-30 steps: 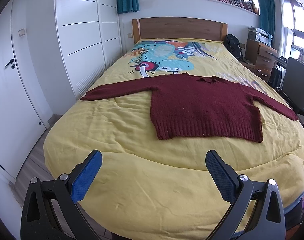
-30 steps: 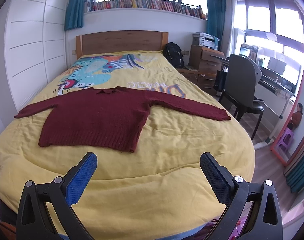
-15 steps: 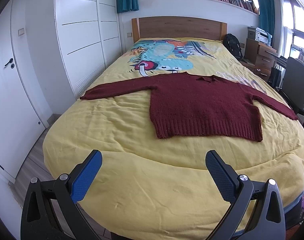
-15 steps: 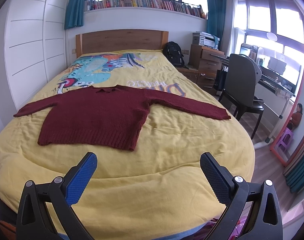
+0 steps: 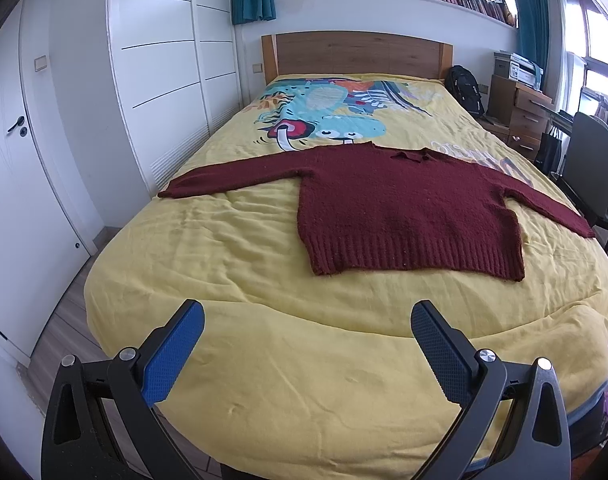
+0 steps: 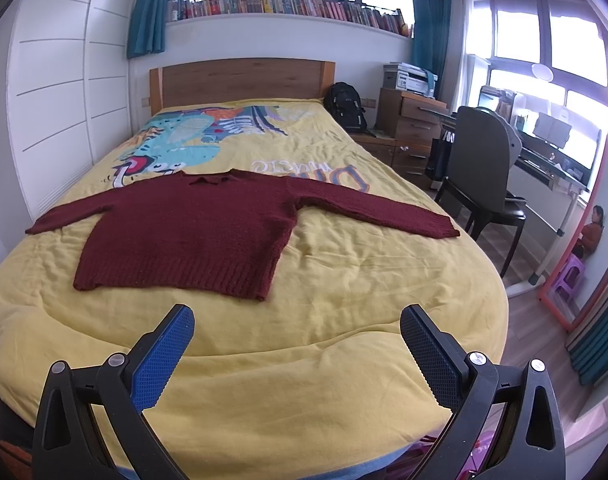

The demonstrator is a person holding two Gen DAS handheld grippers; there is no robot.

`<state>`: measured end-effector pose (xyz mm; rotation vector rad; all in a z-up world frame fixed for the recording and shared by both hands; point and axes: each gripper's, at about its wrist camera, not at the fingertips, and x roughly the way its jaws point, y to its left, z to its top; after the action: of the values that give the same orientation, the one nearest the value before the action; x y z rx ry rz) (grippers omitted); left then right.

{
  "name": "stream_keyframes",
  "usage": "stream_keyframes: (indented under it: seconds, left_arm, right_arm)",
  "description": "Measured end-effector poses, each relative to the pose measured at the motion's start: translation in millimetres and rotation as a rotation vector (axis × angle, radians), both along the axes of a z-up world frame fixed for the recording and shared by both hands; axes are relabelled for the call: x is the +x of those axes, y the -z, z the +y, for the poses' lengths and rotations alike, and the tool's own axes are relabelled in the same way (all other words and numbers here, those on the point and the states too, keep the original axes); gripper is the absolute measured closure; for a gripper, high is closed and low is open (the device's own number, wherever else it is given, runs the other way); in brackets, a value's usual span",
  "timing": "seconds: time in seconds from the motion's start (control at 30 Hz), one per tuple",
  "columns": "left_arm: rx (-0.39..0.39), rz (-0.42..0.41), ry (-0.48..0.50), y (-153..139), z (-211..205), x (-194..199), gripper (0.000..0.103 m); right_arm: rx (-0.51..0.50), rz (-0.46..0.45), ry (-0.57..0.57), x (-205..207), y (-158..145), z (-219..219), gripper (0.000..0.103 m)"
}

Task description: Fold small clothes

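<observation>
1. One line of large pale letters is printed on the yellow duvet [image 6: 344,312] beyond the sweater [image 6: 192,232]; from our side it is upside down and we cannot read it surely. A cartoon dinosaur print [image 5: 328,120] lies further ahead, toward the wooden headboard [image 6: 244,80].
2. Ahead and to the right of our right gripper [image 6: 296,326] stand a black chair [image 6: 484,168], a drawer unit [image 6: 412,120] with a printer [image 6: 414,76] on top, and a black backpack [image 6: 344,110]. White wardrobe doors [image 5: 164,80] are to the left of our left gripper [image 5: 306,322]. Nothing stands between the grippers and the sweater.
3. The dark red sweater lies flat on the duvet, well ahead of both grippers. Its ribbed hem faces us, its collar points to the headboard, and the sleeves stretch out left and right, so the long axis runs across the bed.
4. Both grippers have their blue pads spread wide and hold nothing.
</observation>
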<state>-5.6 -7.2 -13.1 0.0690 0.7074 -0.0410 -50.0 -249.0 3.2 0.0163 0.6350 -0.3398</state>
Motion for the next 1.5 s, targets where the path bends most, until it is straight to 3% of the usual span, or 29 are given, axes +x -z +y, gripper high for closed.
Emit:
stream_keyframes:
  seconds: [0.9,1.2,1.5]
  left_arm:
    - [-0.015,0.018,0.004,1,-1,5,0.001]
    - [-0.105,0.017,-0.037,-6,15,17,0.001]
    - [-0.052,0.039,-0.011,-16,15,32,0.001]
  right_arm:
    - [-0.007,0.011,-0.007,4,0,1,0.0]
    - [-0.014,0.013,0.014,11,-6,-5,0.0]
    - [-0.018,0.026,0.063,30,-17,-26,0.0]
